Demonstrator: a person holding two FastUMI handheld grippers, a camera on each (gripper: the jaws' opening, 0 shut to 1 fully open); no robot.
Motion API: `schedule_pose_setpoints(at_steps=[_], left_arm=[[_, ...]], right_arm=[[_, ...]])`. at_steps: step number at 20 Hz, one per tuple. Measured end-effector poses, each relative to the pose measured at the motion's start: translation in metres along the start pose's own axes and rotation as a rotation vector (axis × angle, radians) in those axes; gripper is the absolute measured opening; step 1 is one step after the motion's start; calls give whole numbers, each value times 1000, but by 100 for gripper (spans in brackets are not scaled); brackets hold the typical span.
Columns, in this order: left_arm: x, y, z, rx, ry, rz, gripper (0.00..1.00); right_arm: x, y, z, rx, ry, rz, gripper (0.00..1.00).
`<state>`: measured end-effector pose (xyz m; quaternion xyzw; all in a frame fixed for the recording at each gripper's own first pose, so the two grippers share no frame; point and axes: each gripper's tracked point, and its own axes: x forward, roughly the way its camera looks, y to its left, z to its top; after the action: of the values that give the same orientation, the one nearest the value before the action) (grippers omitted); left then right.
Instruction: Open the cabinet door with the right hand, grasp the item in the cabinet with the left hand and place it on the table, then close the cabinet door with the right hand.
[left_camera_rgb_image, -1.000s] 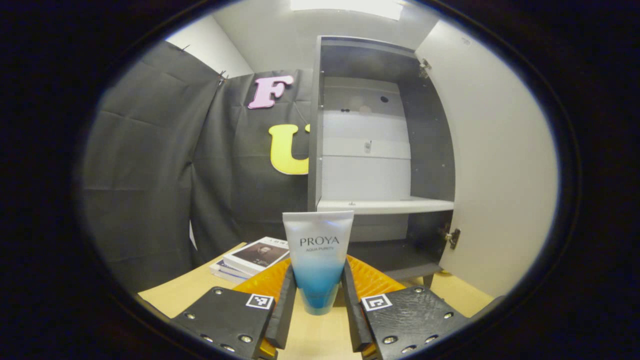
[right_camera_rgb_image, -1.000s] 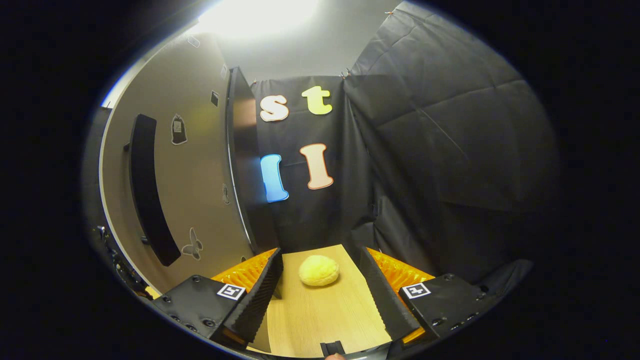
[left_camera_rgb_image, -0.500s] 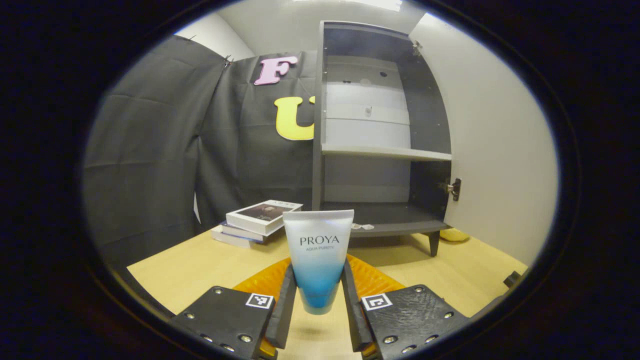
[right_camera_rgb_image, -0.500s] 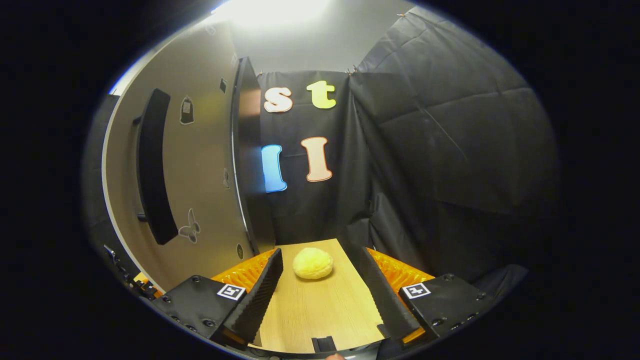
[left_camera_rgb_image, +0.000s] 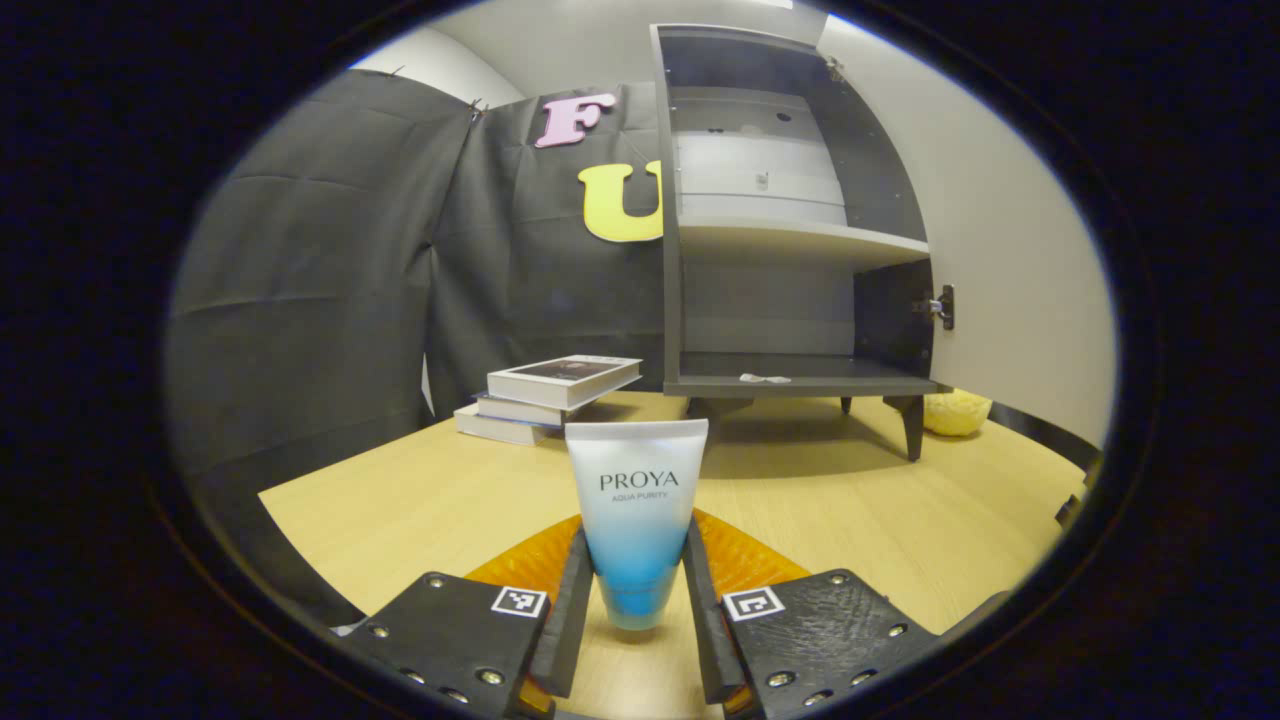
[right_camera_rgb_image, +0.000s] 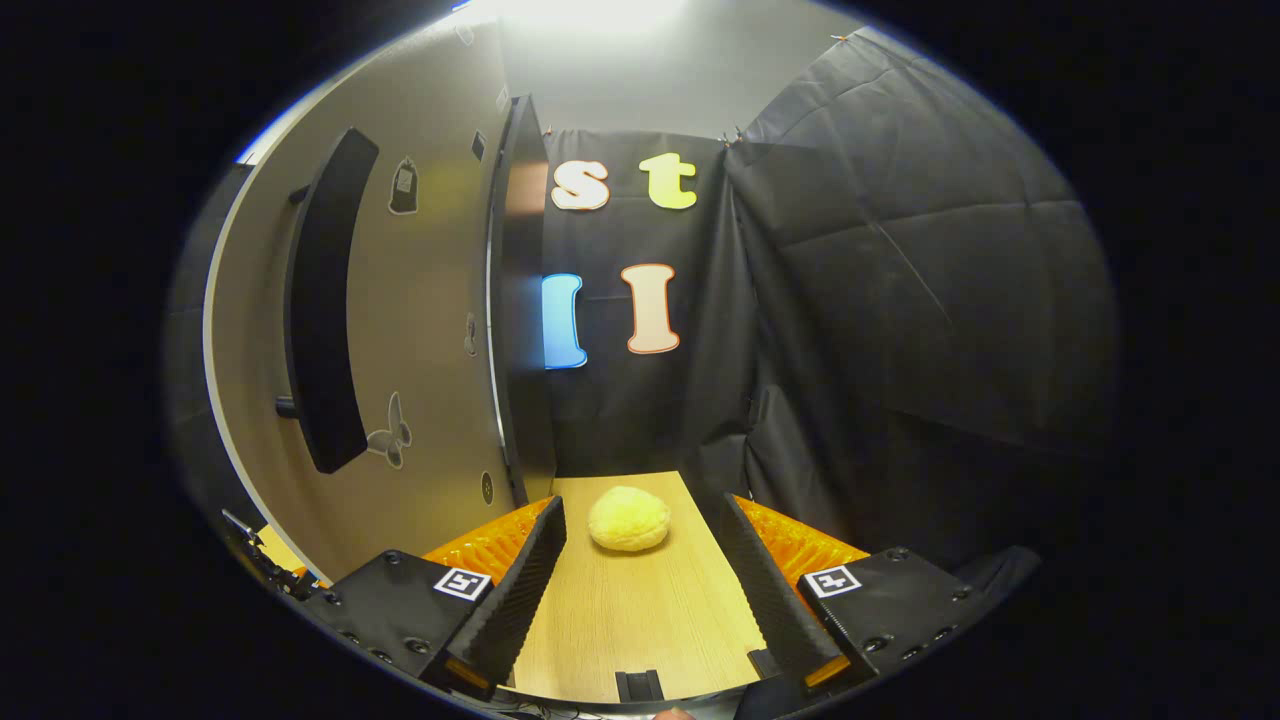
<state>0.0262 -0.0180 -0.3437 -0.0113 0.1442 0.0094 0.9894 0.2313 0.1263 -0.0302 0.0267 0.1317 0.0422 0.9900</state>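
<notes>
while the left tongs (left_camera_rgb_image: 634, 610) pinch the tube (left_camera_rgb_image: 636, 515), hiding its cap, the right tongs (right_camera_rgb_image: 640, 590) gape empty.

I am in a small booth made to look like a room at home. Black cloth (left_camera_rgb_image: 300, 280) hangs all around as walls. A wooden table (left_camera_rgb_image: 850, 510) holds a little cabinet (left_camera_rgb_image: 790, 290), a pile of books (left_camera_rgb_image: 550, 392) and a yellow soft toy (right_camera_rgb_image: 628, 519).
</notes>
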Motion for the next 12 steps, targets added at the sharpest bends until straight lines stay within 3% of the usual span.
schedule_pose_setpoints(at_steps=[4,7,8,9,12], left_arm=[[-7,6,-17,-27,27,18,46],[-13,8,-26,-43,45,27,54],[-14,9,-30,-41,51,29,47],[-15,9,-32,-41,59,30,56],[-18,7,-35,-46,58,27,52]], right_arm=[[2,6,1,-9,2,12,98],[4,10,-2,-13,7,18,98],[3,10,-3,-15,8,17,98],[3,10,-3,-15,6,18,98],[4,13,-4,-16,8,23,98]])
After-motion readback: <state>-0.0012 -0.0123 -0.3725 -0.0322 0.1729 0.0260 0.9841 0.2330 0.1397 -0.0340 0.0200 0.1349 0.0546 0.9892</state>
